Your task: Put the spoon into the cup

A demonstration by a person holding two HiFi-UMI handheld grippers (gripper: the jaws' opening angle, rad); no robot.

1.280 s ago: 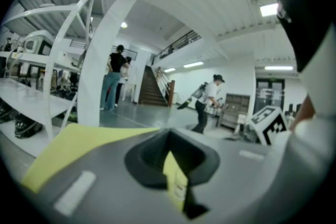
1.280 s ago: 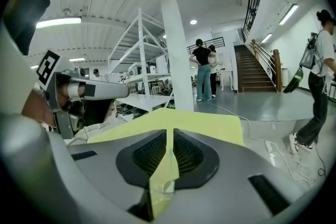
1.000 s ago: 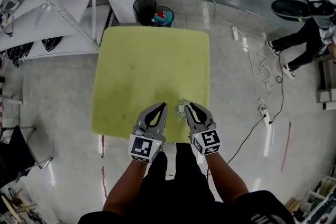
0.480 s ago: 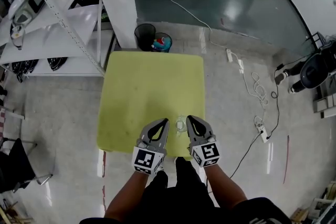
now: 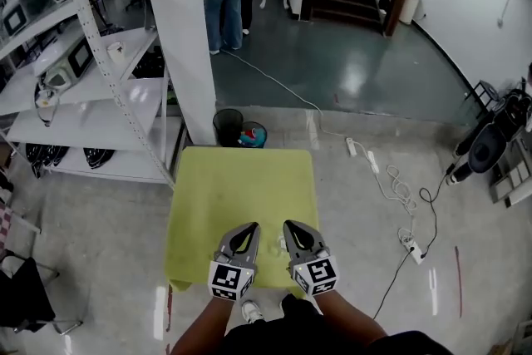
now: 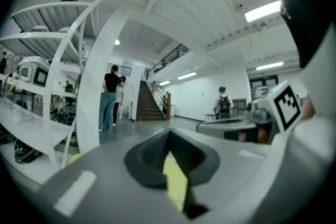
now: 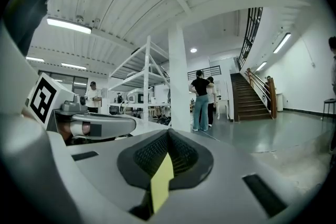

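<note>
The left gripper [image 6: 169, 136] and the right gripper [image 7: 168, 134] are both pressed closed on nothing, with a sliver of yellow table [image 5: 241, 179] showing through each. Their cubes carry black square markers, no words. Only the head view shows a faint clear cup [image 5: 278, 244] between them at the table's near edge, and bins [image 5: 229, 127] past its far edge. The spoon can't be picked out.

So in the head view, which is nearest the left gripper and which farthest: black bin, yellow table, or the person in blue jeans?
1. Yellow table, right beneath the left gripper.
2. Black bin, on the floor past the table's far edge.
3. Person in blue jeans, farther back beside the white pillar.
</note>
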